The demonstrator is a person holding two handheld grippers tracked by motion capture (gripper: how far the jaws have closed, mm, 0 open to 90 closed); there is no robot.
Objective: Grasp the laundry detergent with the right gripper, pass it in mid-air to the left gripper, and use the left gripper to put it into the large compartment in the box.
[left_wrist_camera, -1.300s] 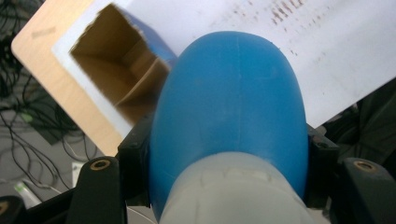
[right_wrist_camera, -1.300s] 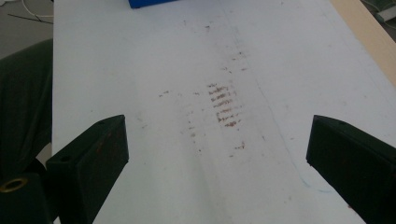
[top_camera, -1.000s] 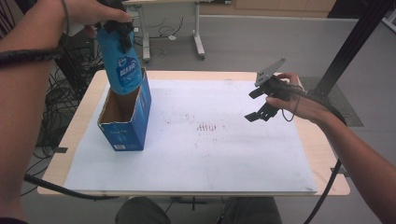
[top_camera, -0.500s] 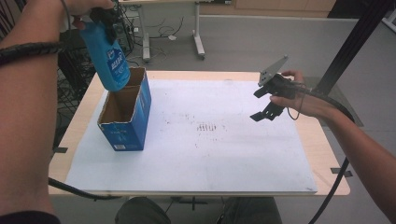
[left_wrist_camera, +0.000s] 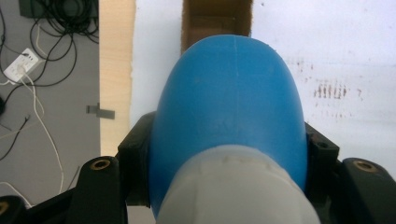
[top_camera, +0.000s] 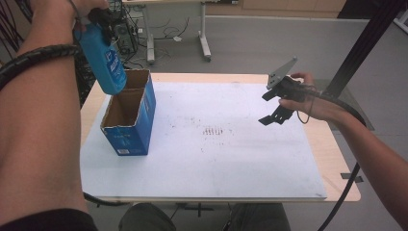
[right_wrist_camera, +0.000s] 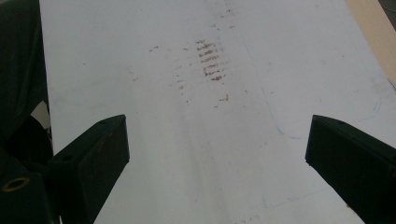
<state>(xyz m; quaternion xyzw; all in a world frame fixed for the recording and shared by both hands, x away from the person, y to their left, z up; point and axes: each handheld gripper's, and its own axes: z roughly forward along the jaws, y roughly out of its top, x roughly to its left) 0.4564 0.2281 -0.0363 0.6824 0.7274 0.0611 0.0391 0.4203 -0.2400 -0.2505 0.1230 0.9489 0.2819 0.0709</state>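
Note:
A blue bottle (top_camera: 105, 60) with a pale cap hangs in the air above the back left corner of an open blue cardboard box (top_camera: 130, 118). My left gripper (top_camera: 102, 18) is shut on the bottle near its top. In the left gripper view the bottle (left_wrist_camera: 229, 112) bulges between the black jaws, and the brown inside of the box (left_wrist_camera: 216, 18) lies beyond it. My right gripper (top_camera: 275, 109) hovers over the right side of the white mat, open, with nothing between its fingers (right_wrist_camera: 93, 154).
A white mat (top_camera: 216, 144) with a brown smudge (top_camera: 211, 131) covers most of the wooden table (top_camera: 337, 159). Cables and a power strip (left_wrist_camera: 21, 63) lie on the floor to the left. A desk frame (top_camera: 202, 38) stands behind the table.
The left gripper has lifted the blue bottle out of the box and carried it up and to the left. The right gripper has stayed where it was.

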